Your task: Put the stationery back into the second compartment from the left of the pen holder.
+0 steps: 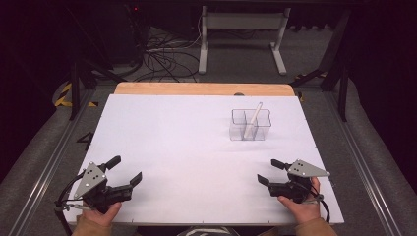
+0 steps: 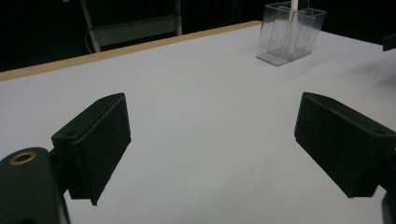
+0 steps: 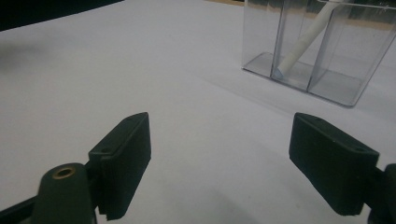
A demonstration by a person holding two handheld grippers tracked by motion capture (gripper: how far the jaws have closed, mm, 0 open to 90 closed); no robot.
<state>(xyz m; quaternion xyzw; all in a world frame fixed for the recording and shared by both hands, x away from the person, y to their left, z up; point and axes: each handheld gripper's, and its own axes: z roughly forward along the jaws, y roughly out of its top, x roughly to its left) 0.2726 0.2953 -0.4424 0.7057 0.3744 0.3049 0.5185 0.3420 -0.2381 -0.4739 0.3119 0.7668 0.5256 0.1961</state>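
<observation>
A clear plastic organiser with several compartments stands on the white table top, right of centre toward the back. A white stick leans in one of its middle compartments, its top poking above the rim. My left gripper rests open near the front left corner, with nothing between its jaws. My right gripper is open near the front right, also holding nothing. The left gripper view has the organiser far off, beyond the left gripper. From the right gripper, the organiser and stick are closer.
A wooden strip runs along the table's far edge. Behind it stand a white frame and loose cables on the floor. Metal rails flank both sides of the table.
</observation>
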